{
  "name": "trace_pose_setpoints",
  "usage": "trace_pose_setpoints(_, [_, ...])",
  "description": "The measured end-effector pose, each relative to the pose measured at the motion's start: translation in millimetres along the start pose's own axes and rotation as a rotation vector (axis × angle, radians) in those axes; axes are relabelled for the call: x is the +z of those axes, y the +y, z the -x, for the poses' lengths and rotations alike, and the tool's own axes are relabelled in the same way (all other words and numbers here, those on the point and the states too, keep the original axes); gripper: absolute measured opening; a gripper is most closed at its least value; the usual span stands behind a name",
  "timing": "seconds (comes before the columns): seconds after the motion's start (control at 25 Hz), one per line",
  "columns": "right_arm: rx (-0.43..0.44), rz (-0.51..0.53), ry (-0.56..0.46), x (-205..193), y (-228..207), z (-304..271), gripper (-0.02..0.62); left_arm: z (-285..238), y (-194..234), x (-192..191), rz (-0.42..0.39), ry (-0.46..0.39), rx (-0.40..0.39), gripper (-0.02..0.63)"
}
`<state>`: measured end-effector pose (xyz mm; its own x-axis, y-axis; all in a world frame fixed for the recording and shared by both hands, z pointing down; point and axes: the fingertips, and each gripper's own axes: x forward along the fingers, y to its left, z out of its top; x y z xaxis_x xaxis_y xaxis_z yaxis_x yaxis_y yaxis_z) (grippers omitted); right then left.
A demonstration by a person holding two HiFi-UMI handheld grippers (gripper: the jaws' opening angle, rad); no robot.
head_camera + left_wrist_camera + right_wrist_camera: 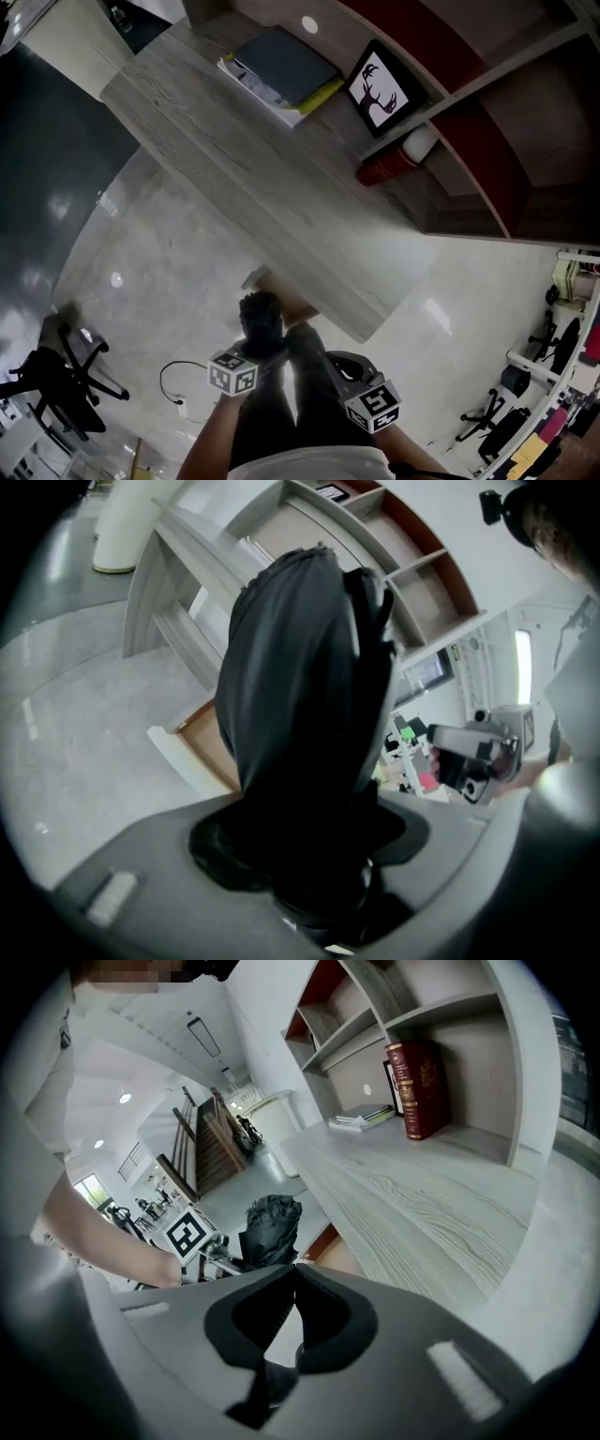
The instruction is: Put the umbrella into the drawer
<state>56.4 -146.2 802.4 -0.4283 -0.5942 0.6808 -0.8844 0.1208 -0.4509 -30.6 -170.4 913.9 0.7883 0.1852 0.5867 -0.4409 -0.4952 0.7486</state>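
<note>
A folded black umbrella point(261, 321) point(300, 714) stands up between the jaws of my left gripper point(251, 354) point(309, 860), which is shut on its lower end. It hangs just in front of the open drawer point(284, 302) point(208, 741) under the front edge of the wood-grain desk point(281, 206). My right gripper point(351, 371) point(295, 1274) is a little to the right of it, jaws shut with nothing in them. In the right gripper view the umbrella point(272, 1227) shows beyond the fingertips, beside the drawer point(328, 1239).
On the desk lie a stack of books point(281, 75), a framed deer picture point(382, 92) and a red book point(389, 167) point(422, 1087). Shelves rise behind the desk. A black office chair point(56, 375) and a cable point(173, 384) are on the glossy floor at left.
</note>
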Motion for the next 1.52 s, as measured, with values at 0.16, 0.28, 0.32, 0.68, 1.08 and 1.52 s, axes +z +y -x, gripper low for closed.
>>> trace_pose_setpoints(0.16, [0.007,-0.043,-0.012,-2,-4,-18,0.006,-18,17,1,0.014,0.014,0.0,0.255])
trace_pose_setpoints(0.28, [0.009,-0.057,-0.022,-4,-7,-30,0.006,-32,26,-1,0.017,0.027,-0.008,0.255])
trace_pose_setpoints(0.32, [0.011,-0.057,-0.023,-5,-7,-33,0.006,-35,29,-2,0.017,0.033,-0.009,0.255])
trace_pose_setpoints(0.68, [0.032,-0.083,-0.013,-13,-12,-55,0.006,-68,51,-21,0.043,0.128,-0.008,0.255])
trace_pose_setpoints(1.08, [0.028,-0.05,-0.009,-23,-21,-72,0.006,-99,58,-9,0.026,0.138,-0.04,0.255])
trace_pose_setpoints(1.52, [0.047,-0.063,0.011,-38,-32,-98,0.006,-122,70,9,-0.037,0.207,-0.021,0.258])
